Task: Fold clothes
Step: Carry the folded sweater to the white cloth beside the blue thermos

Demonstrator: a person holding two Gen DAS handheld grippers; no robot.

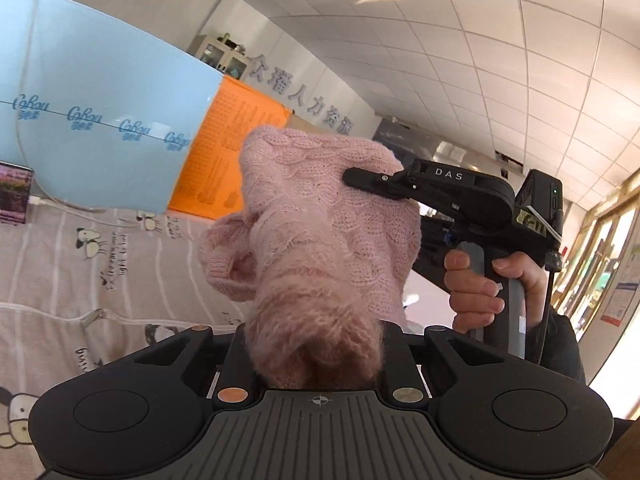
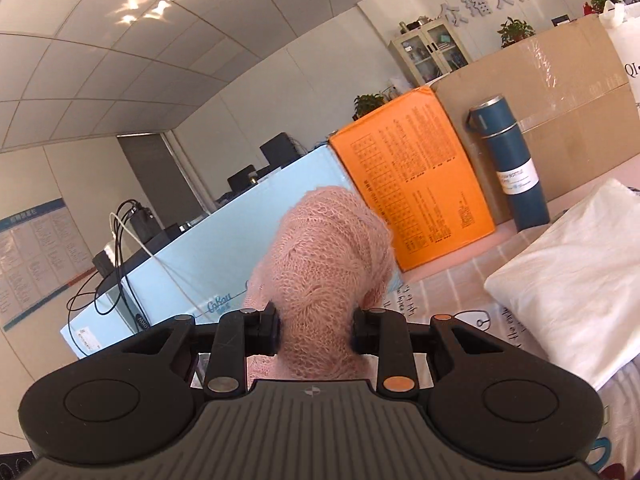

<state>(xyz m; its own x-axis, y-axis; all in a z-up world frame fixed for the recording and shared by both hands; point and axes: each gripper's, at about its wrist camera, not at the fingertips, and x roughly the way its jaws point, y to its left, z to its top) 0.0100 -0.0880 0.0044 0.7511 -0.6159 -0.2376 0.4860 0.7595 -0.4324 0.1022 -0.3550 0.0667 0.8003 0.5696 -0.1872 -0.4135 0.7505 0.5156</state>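
**Pink sweater held up between both grippers**

Left wrist view: pink knitted sweater hangs in the air above the bed, its fuzzy fabric bunched into the left gripper, whose jaws are closed tight on it. The knit fills the gap between the fingers completely. Further out, the right gripper comes in from the right, a black tool marked "DAS", and its fingertips pinch the upper edge of the same sweater. A hand wraps the grey handle under that tool. A cuffed sleeve of the sweater droops on the left side. Beneath lies a pinkish bedsheet with stripes and cartoon prints. Behind stand a light blue panel and an orange board.

Right wrist view: the sweater rises in a thick bundle out of the right gripper. Its two pads press into the knit from either side, with the jaws closed only as far as the wad of fabric allows. To the right a white pillow lies on the bed. A dark blue flask stands upright near a cardboard box, just beside the orange board. The blue panel runs off to the left, with black cables draped over its far end.
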